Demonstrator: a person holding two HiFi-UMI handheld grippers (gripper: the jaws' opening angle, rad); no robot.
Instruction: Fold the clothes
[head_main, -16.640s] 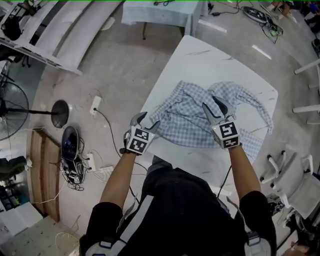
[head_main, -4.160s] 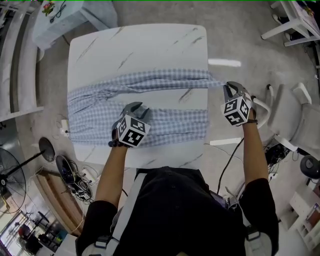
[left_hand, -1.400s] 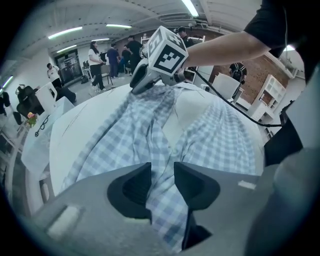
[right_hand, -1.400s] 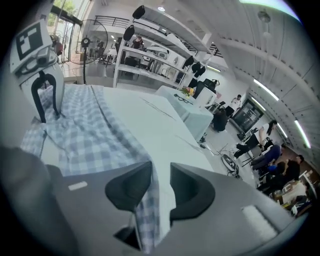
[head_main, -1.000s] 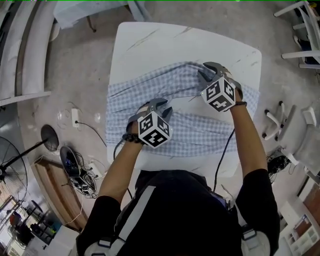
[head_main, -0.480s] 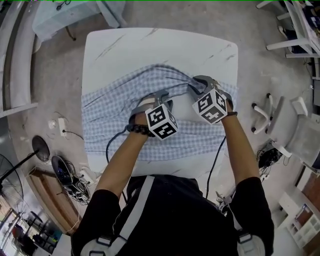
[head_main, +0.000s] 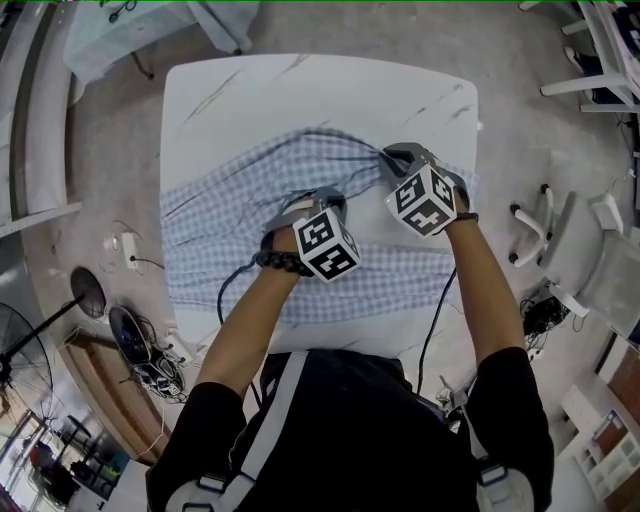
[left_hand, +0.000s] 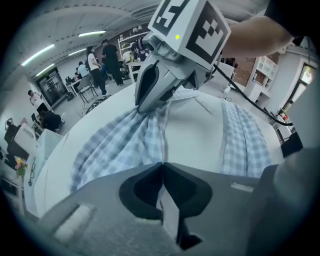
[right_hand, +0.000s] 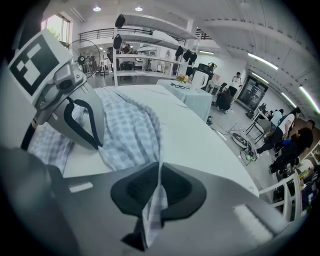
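Observation:
A blue-and-white checked shirt (head_main: 230, 230) lies spread across the white table (head_main: 300, 90). Both grippers stand side by side on it, right of the middle. My left gripper (head_main: 318, 198) has just been closing and now pinches a fold of the shirt (left_hand: 120, 145) between its jaws (left_hand: 161, 167). My right gripper (head_main: 388, 157), a little farther back and to the right, has also just closed. A strip of the checked cloth (right_hand: 130, 130) is caught in its jaws (right_hand: 159, 167). Each gripper view shows the other gripper close by, tips down on the cloth.
White chairs (head_main: 590, 240) stand on the floor to the right of the table. Cables and a power strip (head_main: 140, 340) lie on the floor at the left, near a fan (head_main: 30, 350). Another cloth-covered table (head_main: 150, 25) stands beyond. People (left_hand: 105, 60) stand in the room's background.
Both grippers have come together over the shirt's middle and sunk onto the cloth. Their jaws, open a second ago, now pinch the fabric.

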